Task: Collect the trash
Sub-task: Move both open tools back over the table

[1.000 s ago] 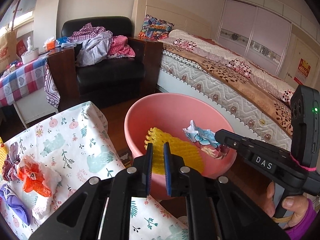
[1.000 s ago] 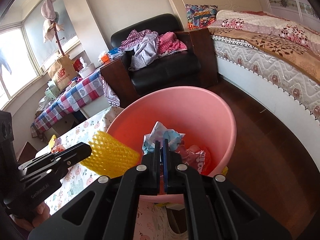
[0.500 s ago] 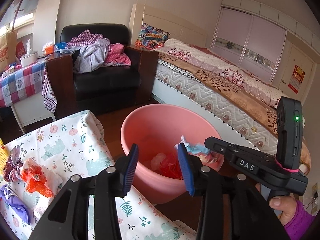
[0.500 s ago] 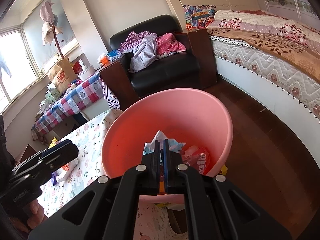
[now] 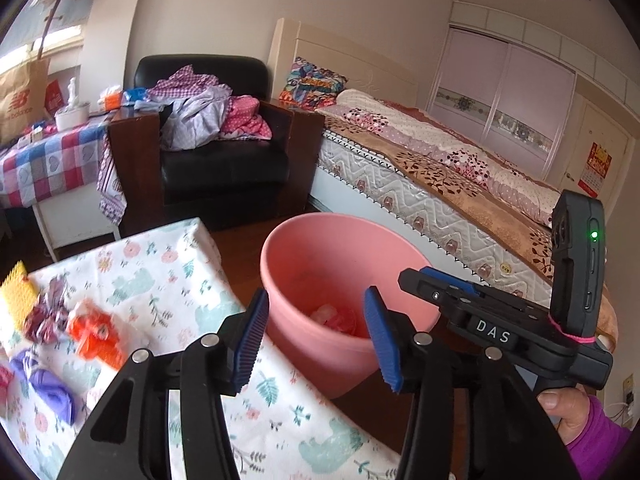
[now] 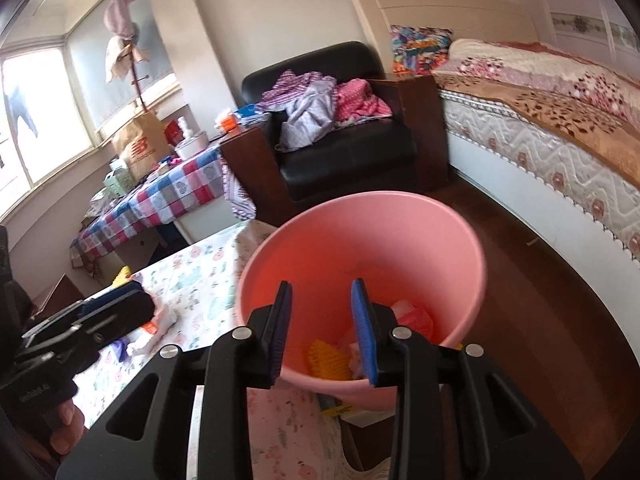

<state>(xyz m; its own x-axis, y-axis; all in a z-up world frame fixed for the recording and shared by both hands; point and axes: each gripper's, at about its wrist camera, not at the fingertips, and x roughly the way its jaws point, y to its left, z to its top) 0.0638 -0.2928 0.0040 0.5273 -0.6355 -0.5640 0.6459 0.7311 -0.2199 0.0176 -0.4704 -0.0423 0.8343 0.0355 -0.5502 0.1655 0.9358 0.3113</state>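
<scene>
A pink bucket point(image 5: 304, 264) stands on the floor beside the table with the floral cloth point(image 5: 168, 276); it also shows in the right wrist view point(image 6: 400, 236). Inside lie a yellow foam net point(image 6: 326, 362) and red and white wrappers point(image 6: 416, 316). My left gripper point(image 5: 316, 340) is open and empty above the table edge next to the bucket. My right gripper point(image 6: 322, 332) is open and empty over the bucket's near rim. On the table lie an orange wrapper point(image 5: 94, 336), a purple wrapper point(image 5: 54, 390), a dark red wrapper point(image 5: 46, 312) and another yellow foam net point(image 5: 16, 292).
A black armchair point(image 5: 216, 168) heaped with clothes stands behind the table. A bed point(image 5: 440, 176) runs along the right. A side table with a checked cloth point(image 5: 44, 164) is at the left. Dark wood floor point(image 6: 560, 320) lies between bucket and bed.
My left gripper opened and dropped the yellow foam net into the bucket, then pulled back. My right gripper opened and released the blue-white wrapper into the bucket.
</scene>
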